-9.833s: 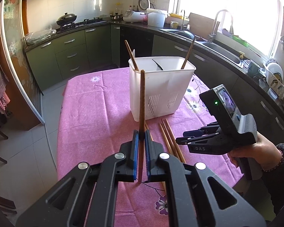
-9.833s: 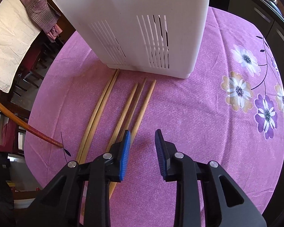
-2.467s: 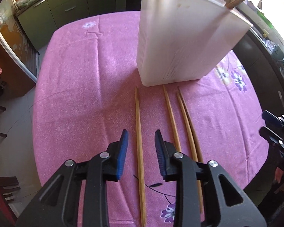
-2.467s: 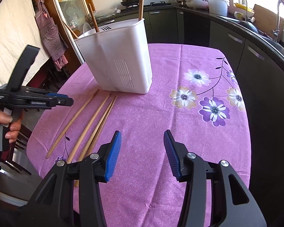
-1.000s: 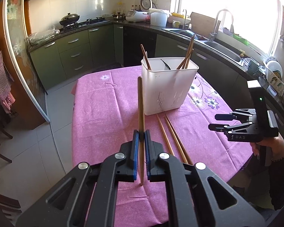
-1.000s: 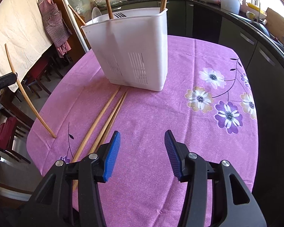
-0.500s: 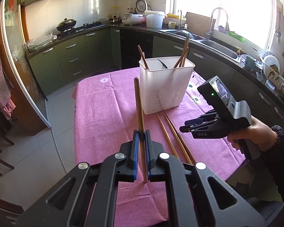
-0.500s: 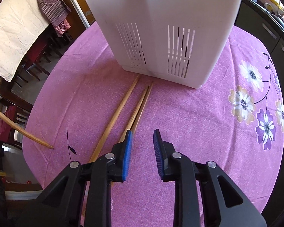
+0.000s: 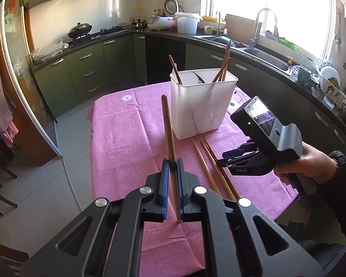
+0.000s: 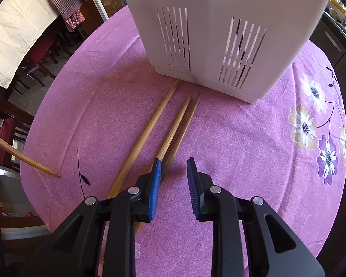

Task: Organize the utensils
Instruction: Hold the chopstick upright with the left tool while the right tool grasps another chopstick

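My left gripper (image 9: 172, 161) is shut on a wooden chopstick (image 9: 168, 129) and holds it nearly upright above the pink tablecloth, in front of the white slotted utensil holder (image 9: 203, 106). The holder has several chopsticks standing in it. Three chopsticks (image 10: 170, 133) lie on the cloth in front of the holder (image 10: 219, 30). My right gripper (image 10: 174, 164) is open, low over the cloth, its left fingertip over the two right-hand chopsticks. The held chopstick's lower end (image 10: 34, 165) shows at the left of the right wrist view. The right gripper (image 9: 226, 160) also shows in the left wrist view.
The table (image 9: 126, 138) has a pink cloth with flower prints (image 10: 306, 124) on the right. Its near and left edges drop to a tiled floor. Green kitchen cabinets (image 9: 85, 73) and a sink counter (image 9: 265, 53) stand behind. Chairs (image 10: 34, 53) stand beyond the far side.
My right gripper has lowered closer to the lying chopsticks and its jaws stand slightly wider. My left gripper still holds its chopstick, tilted a little more leftward.
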